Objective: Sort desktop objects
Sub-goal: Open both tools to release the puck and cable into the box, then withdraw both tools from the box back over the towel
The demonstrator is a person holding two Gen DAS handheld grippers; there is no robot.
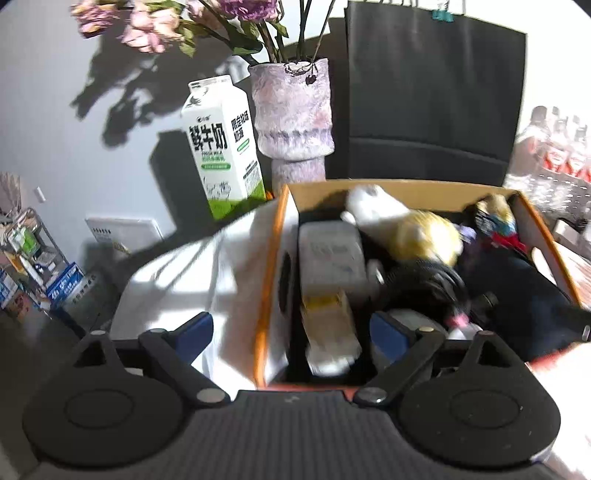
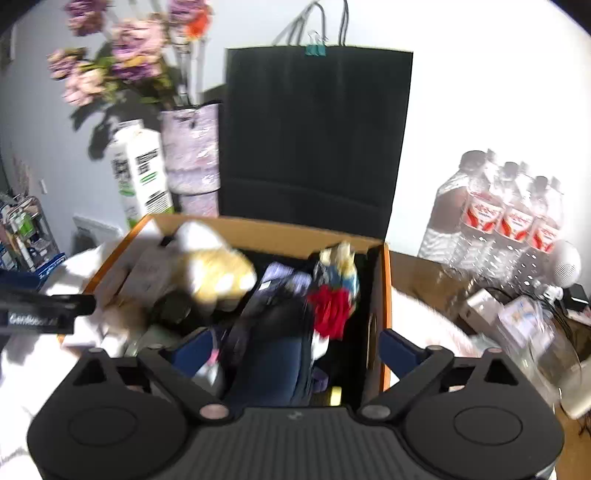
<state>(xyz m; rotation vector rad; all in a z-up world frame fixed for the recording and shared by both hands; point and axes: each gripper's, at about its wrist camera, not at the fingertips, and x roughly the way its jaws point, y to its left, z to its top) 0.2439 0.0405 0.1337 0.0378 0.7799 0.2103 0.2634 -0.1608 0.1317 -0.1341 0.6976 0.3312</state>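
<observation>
Left wrist view: left gripper [image 1: 291, 332] spread wide, nothing between the blue pads, hanging over the left wall of an orange-edged cardboard box [image 1: 273, 280]. Box is packed: a grey-white carton [image 1: 330, 258] along the left side, a yellow-and-white soft toy [image 1: 413, 229] on top toward the back, black round item [image 1: 424, 284] in the middle, dark blue fabric thing [image 1: 524, 295] on the right, small colourful figure [image 1: 495, 218] at the back right corner. All blurred, details unclear. Box stands on a white cloth [image 1: 177, 280]. Behind the box: milk carton [image 1: 221, 147] upright, just beside a purple vase [image 1: 293, 110] with pink flowers [image 1: 147, 26]; black paper bag [image 1: 432, 96] right of the vase.

Right wrist view: right gripper [image 2: 295, 350] also released, jaws apart, straddling the box's right wall [image 2: 384, 295], left finger inside the box over the dark blue fabric thing [image 2: 273, 354]. Soft toy [image 2: 214, 269] at left, figure with red cloth [image 2: 336, 284] near the right wall. Left gripper's arm [image 2: 40, 306] enters from the left edge. Pack of water bottles [image 2: 498, 210] stands well right of the box, cables and small clutter [image 2: 528, 317] in front of it. Black bag [image 2: 314, 136], vase [image 2: 192, 147], milk carton [image 2: 142, 170] behind.
</observation>
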